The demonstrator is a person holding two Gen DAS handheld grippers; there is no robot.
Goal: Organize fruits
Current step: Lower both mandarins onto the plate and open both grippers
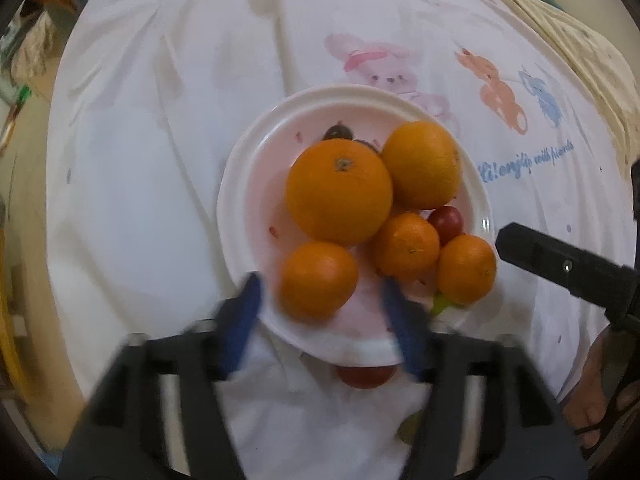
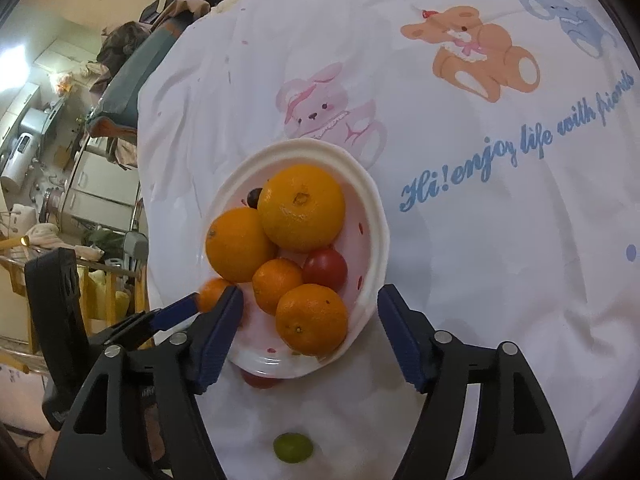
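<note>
With both blue-padded tools released, left tool [image 1: 320, 300] spread around a small orange mandarin [image 1: 318, 280] on the white, pink-centred plate [image 2: 376, 216], right tool [image 2: 310, 336] over another: placing apparently done; next, likely gather red tomato [image 2: 260, 381] and green grape [image 2: 293, 447] off the sheet.

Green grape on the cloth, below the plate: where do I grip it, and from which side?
Take the green grape across its short middle, coming straight down from above. It lies alone on the cloth, long axis sideways, with free space around it. The right gripper, jaws open, is probably nearest.
</note>
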